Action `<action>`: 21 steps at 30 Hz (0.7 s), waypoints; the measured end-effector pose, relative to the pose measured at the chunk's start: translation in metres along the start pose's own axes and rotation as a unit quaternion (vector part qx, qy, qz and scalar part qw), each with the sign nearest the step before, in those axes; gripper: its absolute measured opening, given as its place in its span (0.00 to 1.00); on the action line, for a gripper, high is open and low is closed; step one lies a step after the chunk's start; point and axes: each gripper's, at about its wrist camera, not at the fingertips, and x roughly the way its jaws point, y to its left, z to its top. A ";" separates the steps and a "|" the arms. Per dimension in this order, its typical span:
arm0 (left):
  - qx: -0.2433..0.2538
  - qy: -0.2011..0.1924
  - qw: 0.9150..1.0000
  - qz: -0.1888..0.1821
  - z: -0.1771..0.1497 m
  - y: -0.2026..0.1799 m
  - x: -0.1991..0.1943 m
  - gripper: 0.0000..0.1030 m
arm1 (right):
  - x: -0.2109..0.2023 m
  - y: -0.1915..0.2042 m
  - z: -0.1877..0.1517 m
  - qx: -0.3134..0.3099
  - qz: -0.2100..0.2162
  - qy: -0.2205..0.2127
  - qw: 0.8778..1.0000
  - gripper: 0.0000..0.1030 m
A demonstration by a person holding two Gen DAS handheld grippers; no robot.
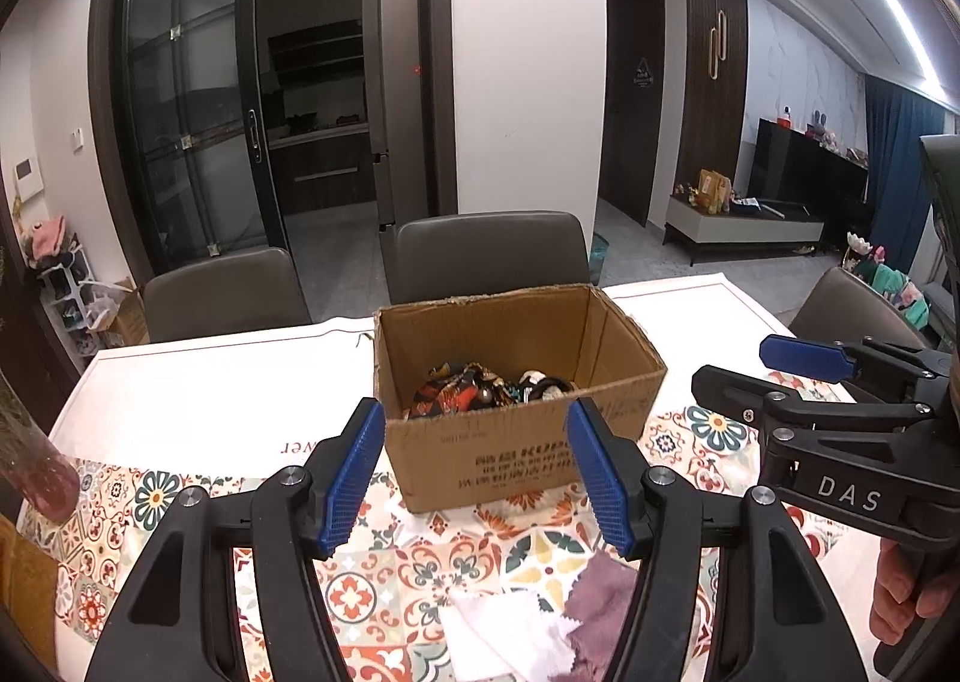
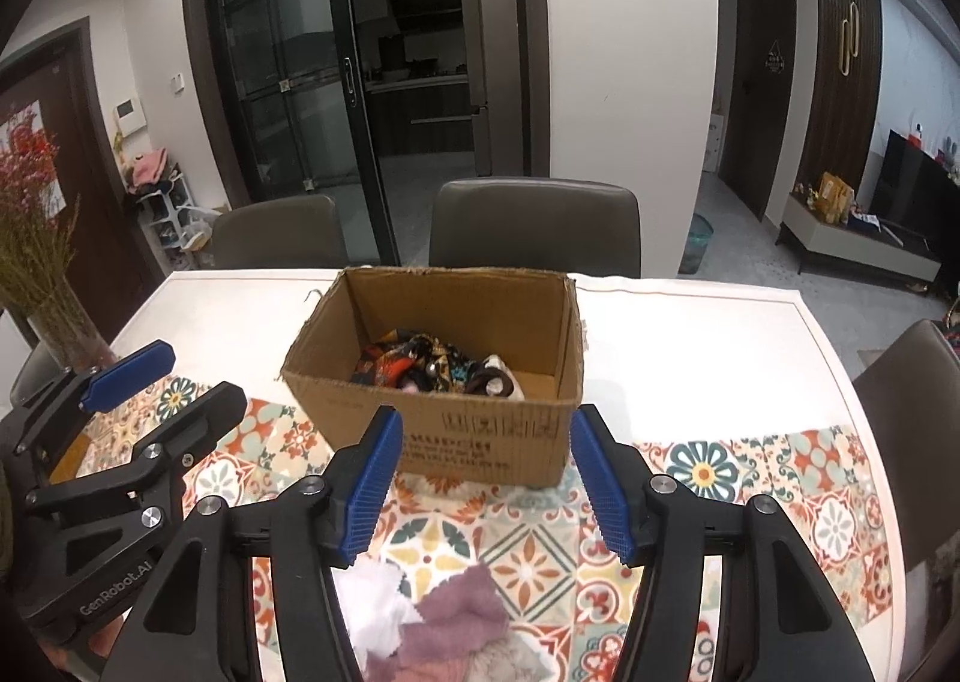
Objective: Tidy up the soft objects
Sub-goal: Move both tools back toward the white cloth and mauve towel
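An open cardboard box (image 1: 480,454) (image 2: 480,442) stands mid-table with patterned fabric (image 1: 456,388) (image 2: 414,361) and small dark and white items (image 2: 495,382) inside. A white cloth (image 1: 510,628) (image 2: 375,604) and a mauve cloth (image 1: 600,592) (image 2: 456,616) lie on the table in front of it. My left gripper (image 1: 480,478) is open and empty, above the cloths. My right gripper (image 2: 486,481) is open and empty, also above them. Each gripper shows in the other's view, the right one (image 1: 780,370) and the left one (image 2: 162,376).
The table carries a patterned tile cloth (image 2: 780,478) over a white top (image 1: 210,382). A vase of dried flowers (image 2: 54,316) stands at the left edge. Grey chairs (image 1: 492,250) (image 2: 534,226) line the far side, another chair (image 2: 906,412) stands at the right.
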 end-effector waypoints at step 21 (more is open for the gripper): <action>0.024 -0.015 1.000 -0.008 -0.069 0.008 -0.044 0.61 | -0.040 0.027 -0.068 0.011 -0.030 -0.015 0.999 0.58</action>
